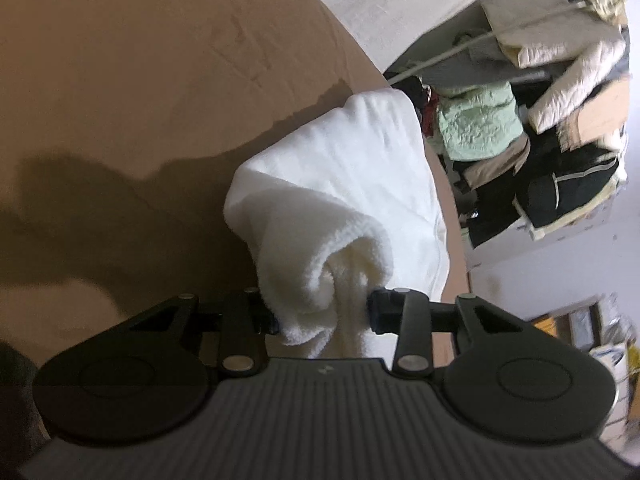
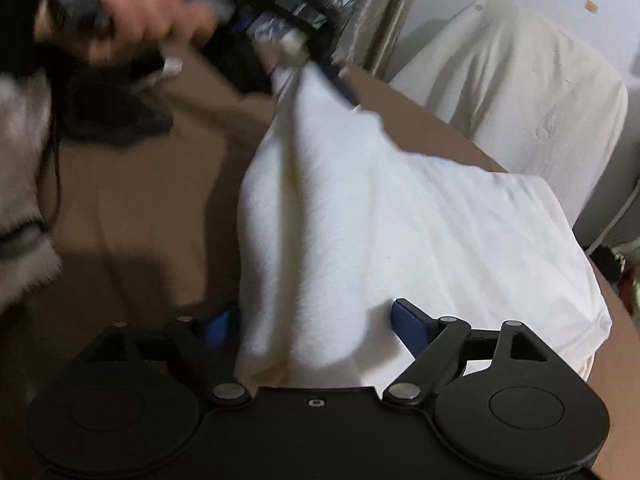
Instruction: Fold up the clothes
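Left gripper (image 1: 324, 312) fingers pinching a bunched fold of the white garment (image 1: 344, 200), lifted off the brown tabletop (image 1: 120, 100). Right gripper (image 2: 316, 320) fingers spread wide, cloth lying loose between them, not clamped. Rest of the garment drapes on the tabletop near the edge.

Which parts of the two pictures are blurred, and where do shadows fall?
Left wrist view: mostly sharp; the left gripper pinches the white cloth, and a dark shadow lies on the brown surface. Right wrist view: the hand at top left is motion-blurred; the cloth edges look soft.
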A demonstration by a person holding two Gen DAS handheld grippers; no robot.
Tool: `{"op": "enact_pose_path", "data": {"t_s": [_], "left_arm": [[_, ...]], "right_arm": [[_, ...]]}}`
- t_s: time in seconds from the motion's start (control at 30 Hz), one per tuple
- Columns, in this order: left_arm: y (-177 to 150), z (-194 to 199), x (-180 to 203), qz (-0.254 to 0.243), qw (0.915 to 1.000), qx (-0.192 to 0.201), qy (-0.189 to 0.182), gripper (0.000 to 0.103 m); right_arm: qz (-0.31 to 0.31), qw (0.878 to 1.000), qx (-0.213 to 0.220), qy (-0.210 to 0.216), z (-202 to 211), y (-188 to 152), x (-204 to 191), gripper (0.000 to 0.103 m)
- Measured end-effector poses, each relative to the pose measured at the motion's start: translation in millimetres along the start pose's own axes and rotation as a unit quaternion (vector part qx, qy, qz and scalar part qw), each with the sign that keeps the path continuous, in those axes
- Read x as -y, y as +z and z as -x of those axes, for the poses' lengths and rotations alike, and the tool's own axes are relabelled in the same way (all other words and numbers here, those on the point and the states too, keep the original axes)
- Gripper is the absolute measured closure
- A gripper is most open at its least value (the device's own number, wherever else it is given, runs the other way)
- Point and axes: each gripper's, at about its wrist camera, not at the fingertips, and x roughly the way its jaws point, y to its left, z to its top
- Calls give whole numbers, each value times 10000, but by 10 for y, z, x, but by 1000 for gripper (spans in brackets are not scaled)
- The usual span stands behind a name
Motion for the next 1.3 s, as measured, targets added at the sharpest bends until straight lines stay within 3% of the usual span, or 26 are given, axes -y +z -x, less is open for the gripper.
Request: {"op": "enact_pose_path", "data": {"t_s": [0.07,0.2,0.27,0.33,0.47,0.6,0.73,0.8,0.93,1.03,1.13,1.2,1.3], "left_arm": [[40,-78,-10,64,9999,-20,104,59],[60,-138,-88,177,9997,66,151,62],[60,-98,-150,316,9993,154,93,62],[47,-97,-219,553,9983,175,60,65],[-26,-107,-247,631,9975,187,261,74],[-209,268,154,-412,9978,446,267,78],[-425,610,484,-901,9917,859,337,80],[-518,789,580,-990,9888,1018,469,80],[-571,1206,612,-604,9933,910,384,80],[-612,1485,969,-1075,9857,1176,550,80],[-653,1391,1316,-1690,9711,1485,802,79],[-557,1165,1384,-1809,9675,1486,951,79],[-254,776,1402,-1662,9726,1188,1111,80]], "right_arm": [[266,9994,36,-222,-58,-21,-87,20],[815,9928,310,-821,-88,13,-154,59],[1236,9843,543,-1136,-72,64,-160,62],[1646,9780,530,-1167,-104,91,-195,69],[1176,9909,283,-585,-114,182,-146,76],[868,9950,501,-33,90,272,-52,76],[643,9950,672,366,320,347,38,77],[649,9912,874,748,511,397,110,78],[911,9785,1003,1558,877,514,161,78],[339,9613,1187,2462,1069,716,520,78],[111,9508,1308,2806,1089,799,740,78],[-54,9513,1293,2799,916,748,787,78],[-742,9522,1181,2719,712,624,995,78]]}}
